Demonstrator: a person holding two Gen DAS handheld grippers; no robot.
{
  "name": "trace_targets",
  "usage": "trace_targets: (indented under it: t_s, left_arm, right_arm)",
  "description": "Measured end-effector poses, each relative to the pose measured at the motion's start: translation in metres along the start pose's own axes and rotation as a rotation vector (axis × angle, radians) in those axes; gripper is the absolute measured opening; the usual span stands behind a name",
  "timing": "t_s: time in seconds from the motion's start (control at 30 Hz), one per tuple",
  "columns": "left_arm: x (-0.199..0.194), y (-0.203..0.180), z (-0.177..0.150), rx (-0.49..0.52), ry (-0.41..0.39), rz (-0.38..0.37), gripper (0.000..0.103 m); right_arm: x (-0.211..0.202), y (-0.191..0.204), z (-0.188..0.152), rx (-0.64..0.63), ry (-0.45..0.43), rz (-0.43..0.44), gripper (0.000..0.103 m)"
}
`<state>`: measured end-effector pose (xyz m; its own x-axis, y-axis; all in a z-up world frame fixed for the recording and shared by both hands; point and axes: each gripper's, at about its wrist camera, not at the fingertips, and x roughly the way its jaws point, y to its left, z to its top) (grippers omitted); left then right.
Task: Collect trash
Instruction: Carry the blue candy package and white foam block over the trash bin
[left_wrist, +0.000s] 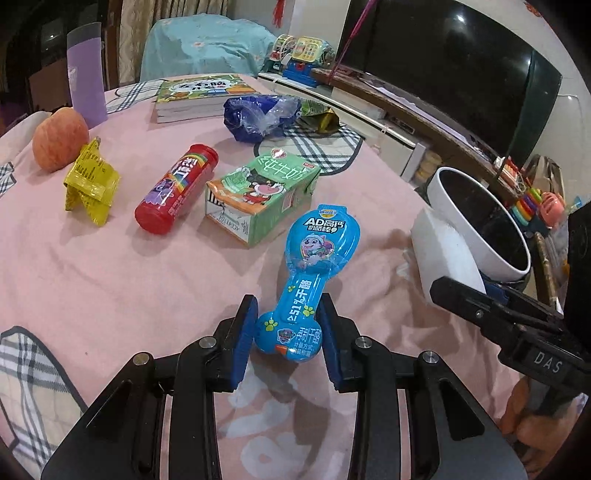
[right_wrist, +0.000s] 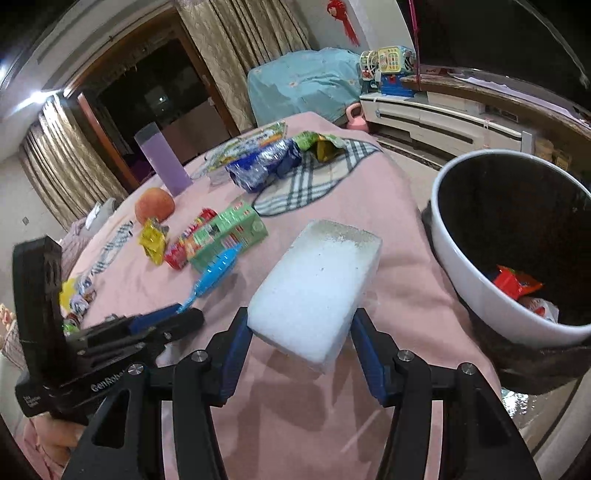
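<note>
While both grippers carry loads, finish w/ a clean drop into the bin (right_wrist: 454, 236), which stands at the table's right edge, a red wrapper (right_wrist: 517, 284) already inside. R gripper (right_wrist: 301, 328): jaws clamped on the near end of the white foam block (right_wrist: 317, 280), which looks lifted off the pink cloth (right_wrist: 388, 206). Carry it fully past the rim before opening; the block is bulky and could catch the rim. L gripper (left_wrist: 288, 328): pads clamped on the blue cheese-stick pack (left_wrist: 306, 273) at its narrow end, wide end sticking out fwd. Keep L clear of R; queue it behind. Carton (left_wrist: 262, 199), red tube (left_wrist: 173, 188), yellow wrapper (left_wrist: 90, 181) remain on the cloth.
</note>
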<state>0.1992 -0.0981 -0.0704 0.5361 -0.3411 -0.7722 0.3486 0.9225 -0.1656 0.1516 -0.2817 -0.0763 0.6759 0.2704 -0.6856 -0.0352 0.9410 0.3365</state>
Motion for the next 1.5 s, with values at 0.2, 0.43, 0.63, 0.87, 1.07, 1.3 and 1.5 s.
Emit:
trace_targets:
  t_s: [0.2,0.43,0.63,0.87,1.07,1.3,1.5]
  left_arm:
    - [0.0,0.003,-0.003,-0.009,0.004,0.001,0.032]
    - [0.0,0.001,-0.003,-0.008,0.004,-0.009,0.032]
    - [-0.004,-0.015,0.001,0.01,-0.008,-0.039,0.032]
    - [-0.006,-0.048,0.01,0.052,-0.018,-0.082,0.032]
    - [-0.006,-0.076,0.02,0.092,-0.027,-0.114,0.032]
    - [-0.005,-0.107,0.028,0.147,-0.034,-0.138,0.032]
    - [0.0,-0.129,0.034,0.177,-0.036,-0.148,0.032]
  right_arm:
    - [0.002,-0.004,-0.004,0.037,0.01,0.022,0.068]
    - [0.005,-0.009,-0.006,0.052,0.0,0.026,0.057]
    - [-0.014,-0.012,-0.007,0.037,-0.043,0.028,0.054]
    - [-0.044,-0.025,-0.002,0.045,-0.093,0.024,0.054]
    - [-0.069,-0.044,0.002,0.055,-0.134,-0.018,0.054]
    - [-0.083,-0.074,0.004,0.094,-0.159,-0.059,0.054]
    - [-0.088,-0.093,0.006,0.116,-0.17,-0.08,0.055]
